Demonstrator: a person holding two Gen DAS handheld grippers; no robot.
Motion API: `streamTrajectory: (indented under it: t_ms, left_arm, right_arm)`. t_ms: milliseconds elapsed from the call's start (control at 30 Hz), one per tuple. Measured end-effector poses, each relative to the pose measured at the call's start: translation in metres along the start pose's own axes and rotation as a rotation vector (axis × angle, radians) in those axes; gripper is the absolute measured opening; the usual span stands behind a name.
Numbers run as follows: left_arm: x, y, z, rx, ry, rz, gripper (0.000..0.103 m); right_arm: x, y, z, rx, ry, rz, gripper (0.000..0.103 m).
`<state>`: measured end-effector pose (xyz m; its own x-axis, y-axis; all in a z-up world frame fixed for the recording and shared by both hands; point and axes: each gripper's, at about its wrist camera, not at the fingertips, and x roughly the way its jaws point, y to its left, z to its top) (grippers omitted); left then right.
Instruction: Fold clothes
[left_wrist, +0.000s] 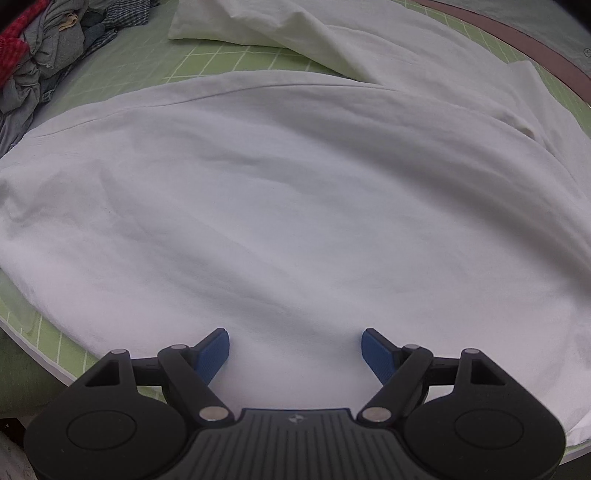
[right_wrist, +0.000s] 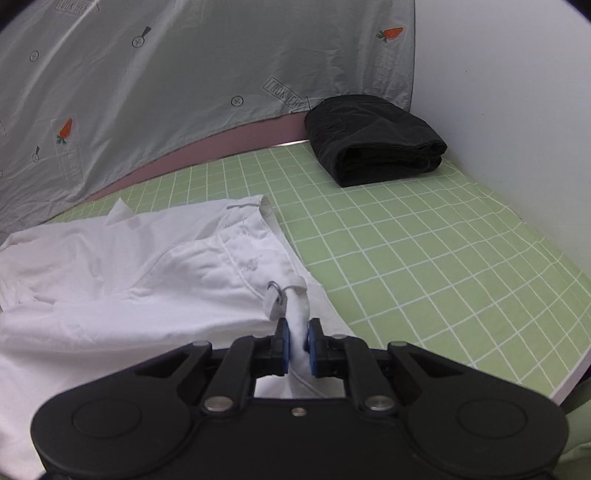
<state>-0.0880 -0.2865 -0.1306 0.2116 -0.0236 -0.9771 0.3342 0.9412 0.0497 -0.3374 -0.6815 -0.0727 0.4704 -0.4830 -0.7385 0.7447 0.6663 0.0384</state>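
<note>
Right wrist only: folded black garment (right_wrist: 375, 140)

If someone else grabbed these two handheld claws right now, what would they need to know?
Left gripper: jaws wide open, empty, hovering over the spread white garment.
Right gripper: jaws shut on a bunched strip of the same white garment, near its metal ring.
Done: a black garment lies folded at the far corner of the green grid mat.
Left: fold the white one; an unfolded pile waits far left.
</note>
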Motion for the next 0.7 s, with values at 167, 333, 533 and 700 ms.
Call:
streamTrajectory:
  t_ms: [167, 333, 533, 700]
  left_arm:
    - [0.004, -0.004, -0.004, 0.025, 0.019, 0.012, 0.083]
    - [0.008, -0.012, -0.003, 0.014, 0.030, 0.040, 0.085]
    - [0.009, -0.024, 0.001, -0.036, 0.021, 0.060, 0.085]
    - [0.008, -0.035, 0.002, -0.089, 0.006, 0.082, 0.085]
  right_arm:
    - [0.016, 0.004, -0.015, -0.009, 0.060, -0.039, 0.035]
    - [0.021, 0.002, -0.002, 0.023, 0.019, 0.015, 0.076]
    - [0.059, 0.010, 0.010, -0.045, 0.077, 0.043, 0.081]
    - [0.083, 0.010, 0.017, -0.059, 0.119, 0.105, 0.079]
